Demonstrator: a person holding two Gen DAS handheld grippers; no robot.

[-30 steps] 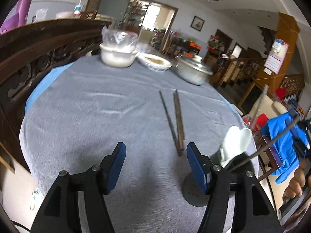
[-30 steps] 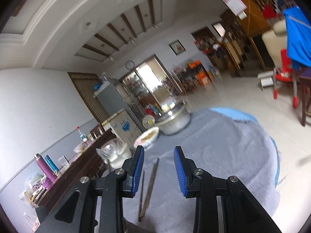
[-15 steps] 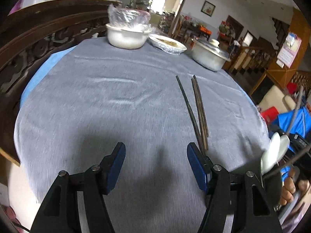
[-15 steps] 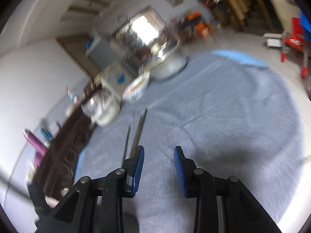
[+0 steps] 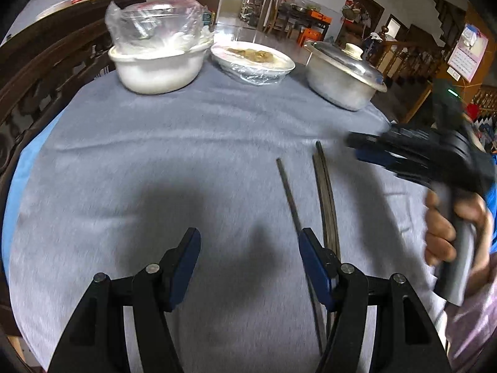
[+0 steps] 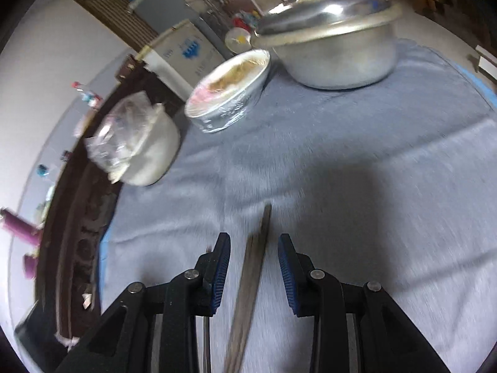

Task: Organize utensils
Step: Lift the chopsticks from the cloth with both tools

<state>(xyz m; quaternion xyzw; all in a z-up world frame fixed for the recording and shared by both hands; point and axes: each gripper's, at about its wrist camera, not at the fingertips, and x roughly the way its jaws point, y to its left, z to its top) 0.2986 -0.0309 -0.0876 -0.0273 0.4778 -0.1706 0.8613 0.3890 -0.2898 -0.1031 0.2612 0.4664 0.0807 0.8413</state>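
Several dark chopsticks (image 5: 324, 186) lie on the grey tablecloth (image 5: 155, 161), a single one (image 5: 287, 186) slightly left of a close pair. My left gripper (image 5: 248, 248) is open and empty, low over the cloth, its right finger beside the chopsticks' near ends. My right gripper (image 6: 254, 248) is open with the pair of chopsticks (image 6: 253, 264) lying between its fingers, not gripped. The right gripper also shows, blurred, in the left wrist view (image 5: 388, 152) above the chopsticks' far ends.
At the table's far side stand a white bowl with a plastic bag (image 5: 155, 65), a plastic-wrapped dish of food (image 5: 253, 62) and a lidded metal pot (image 5: 341, 74). A carved dark wooden chair back (image 5: 37, 71) borders the left edge.
My right gripper has swung down from facing the room to straddle the chopsticks. My left gripper has moved forward over the table. The spoon holder seen earlier at right is out of view.
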